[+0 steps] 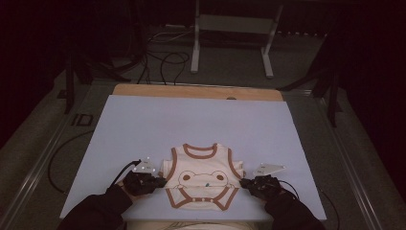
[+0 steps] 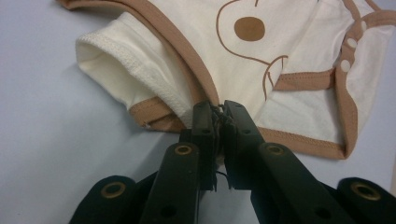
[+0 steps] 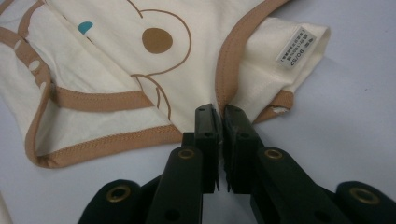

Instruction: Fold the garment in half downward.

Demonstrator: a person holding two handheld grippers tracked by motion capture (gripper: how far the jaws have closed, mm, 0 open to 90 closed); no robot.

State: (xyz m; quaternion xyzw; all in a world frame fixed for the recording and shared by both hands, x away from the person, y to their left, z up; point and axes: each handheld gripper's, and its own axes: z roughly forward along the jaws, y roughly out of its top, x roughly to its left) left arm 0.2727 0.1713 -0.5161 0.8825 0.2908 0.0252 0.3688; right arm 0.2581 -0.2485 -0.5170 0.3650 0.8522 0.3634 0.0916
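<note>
Dim room, pale-covered bench [image 1: 143, 124]: cream baby bodysuit [image 1: 203, 177] at near edge, bottom hem folded up; further folds remain. Left gripper [image 2: 217, 108] fingers clamped on its side seam. Right gripper [image 3: 219, 112] fingers likewise pinch the opposite seam.

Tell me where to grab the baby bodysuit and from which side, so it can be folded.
Grip the bodysuit at its two side edges, just below the sleeves, coming in low from left and right. It lies flat on the sheet, and the brown-trimmed edges there give a claw something to pinch. The left claw and right claw sit there, shut.
</note>
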